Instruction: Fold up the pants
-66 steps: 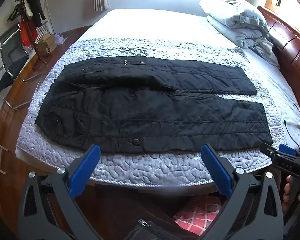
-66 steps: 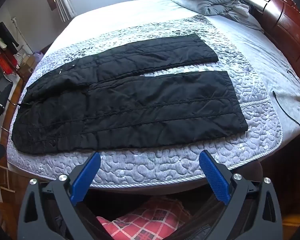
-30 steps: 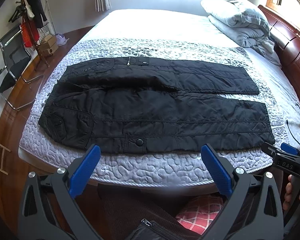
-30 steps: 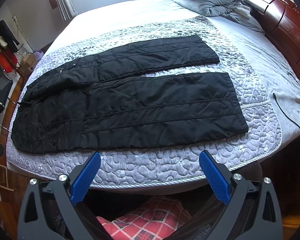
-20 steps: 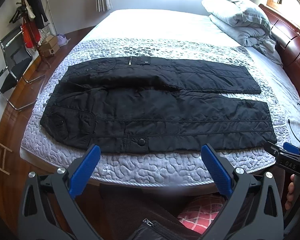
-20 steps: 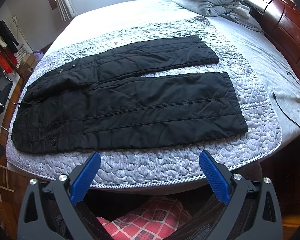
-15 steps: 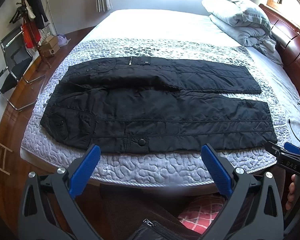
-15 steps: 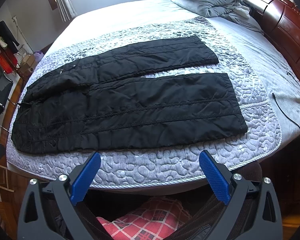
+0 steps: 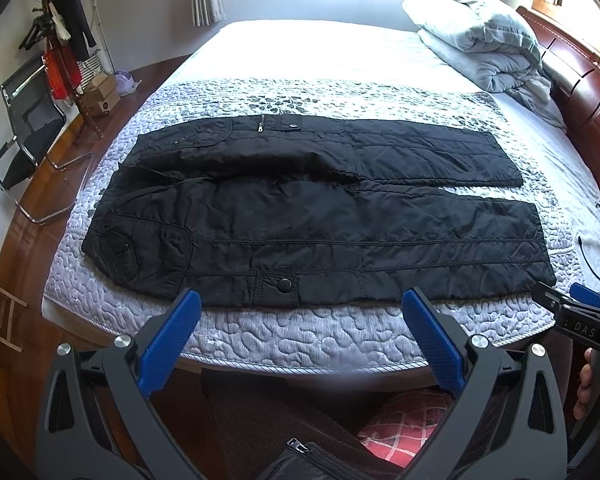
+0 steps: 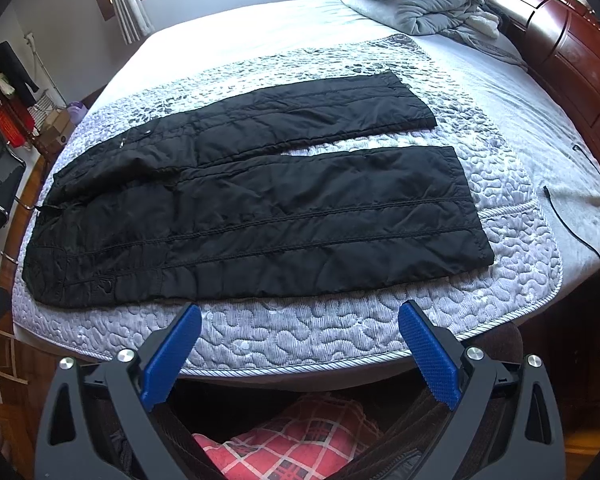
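Black quilted pants (image 9: 308,216) lie spread flat on the bed's grey quilted cover (image 9: 316,336), waist to the left, both legs running right and slightly apart. The right wrist view shows the same pants (image 10: 260,208) with the hems toward the right. My left gripper (image 9: 300,344) hovers open before the bed's near edge, below the pants' near leg, holding nothing. My right gripper (image 10: 298,354) is likewise open and empty off the near edge; its tip (image 9: 572,312) shows at the right of the left wrist view, held by a hand.
A rolled grey duvet (image 9: 480,36) lies at the far right by the wooden headboard (image 9: 592,92). A black cable (image 10: 572,224) trails over the bed's right side. A chair (image 9: 24,132) and coat rack (image 9: 60,40) stand left. A person's legs and a red plaid cloth (image 10: 300,436) are below.
The left gripper has drifted slightly left and back, so the pants sit a little further right in its view. The right gripper has barely moved. The pants lie unchanged.
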`<move>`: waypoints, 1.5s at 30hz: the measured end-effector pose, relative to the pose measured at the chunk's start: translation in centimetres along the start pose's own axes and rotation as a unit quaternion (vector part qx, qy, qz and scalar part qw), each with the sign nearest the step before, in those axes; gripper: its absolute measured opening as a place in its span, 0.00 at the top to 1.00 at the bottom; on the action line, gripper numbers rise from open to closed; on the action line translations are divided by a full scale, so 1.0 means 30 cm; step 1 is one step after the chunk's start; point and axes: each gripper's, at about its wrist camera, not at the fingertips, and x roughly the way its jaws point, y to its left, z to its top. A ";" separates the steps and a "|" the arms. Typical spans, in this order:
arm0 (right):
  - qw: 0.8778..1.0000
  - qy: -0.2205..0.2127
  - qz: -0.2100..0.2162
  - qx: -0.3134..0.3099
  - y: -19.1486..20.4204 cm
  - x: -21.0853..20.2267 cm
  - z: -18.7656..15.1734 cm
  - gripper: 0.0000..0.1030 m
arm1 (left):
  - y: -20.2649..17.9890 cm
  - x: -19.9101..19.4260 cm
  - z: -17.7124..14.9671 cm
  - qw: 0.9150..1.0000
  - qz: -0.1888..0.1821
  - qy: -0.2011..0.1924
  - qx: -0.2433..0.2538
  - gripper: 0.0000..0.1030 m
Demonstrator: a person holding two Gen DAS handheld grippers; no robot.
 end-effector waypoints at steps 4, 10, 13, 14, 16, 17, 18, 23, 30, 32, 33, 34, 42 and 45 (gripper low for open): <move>1.000 0.001 0.000 0.000 -0.002 0.001 -0.002 0.04 | -0.003 0.001 -0.002 1.000 0.001 0.000 0.000 0.03; 1.000 0.001 0.000 0.001 0.000 0.002 -0.005 0.04 | -0.006 0.001 -0.005 1.000 0.001 0.000 0.002 0.03; 1.000 0.002 0.000 0.002 -0.002 0.004 -0.008 0.04 | -0.004 0.004 -0.006 1.000 0.000 0.001 0.001 0.03; 1.000 0.002 0.000 0.003 -0.003 0.004 -0.008 0.04 | -0.005 0.003 -0.007 1.000 0.000 0.001 0.001 0.03; 1.000 0.002 0.001 0.003 -0.003 0.004 -0.009 0.04 | -0.005 0.003 -0.007 1.000 0.001 0.000 0.002 0.03; 1.000 0.002 0.000 0.003 -0.003 0.004 -0.009 0.04 | -0.005 0.003 -0.007 1.000 0.001 0.000 0.002 0.03; 1.000 0.002 0.000 0.002 -0.002 0.005 -0.009 0.04 | -0.005 0.003 -0.007 1.000 0.001 0.000 0.002 0.03; 1.000 0.005 0.001 0.003 -0.006 0.015 -0.006 0.04 | -0.002 0.016 -0.010 1.000 0.000 0.002 0.001 0.03; 1.000 -0.023 -0.019 0.010 -0.078 0.002 0.101 0.04 | 0.048 0.050 0.043 1.000 0.006 0.004 -0.008 0.03; 0.998 -0.047 -0.033 0.013 -0.115 -0.013 0.174 0.04 | 0.084 0.065 0.095 1.000 0.008 -0.004 -0.014 0.03; 0.997 -0.057 -0.040 0.013 -0.136 -0.017 0.208 0.04 | 0.102 0.074 0.123 1.000 0.011 -0.007 -0.018 0.03; 0.996 -0.068 -0.047 0.013 -0.161 -0.018 0.255 0.03 | 0.127 0.087 0.162 1.000 0.014 -0.011 -0.022 0.03; 0.995 -0.082 -0.056 -0.012 -0.334 0.161 0.632 0.03 | 0.271 0.296 0.509 1.000 -0.018 0.005 -0.022 0.02; 0.998 -0.052 -0.046 -0.007 -0.435 0.306 0.758 0.03 | 0.316 0.454 0.656 0.999 -0.023 0.041 -0.006 0.03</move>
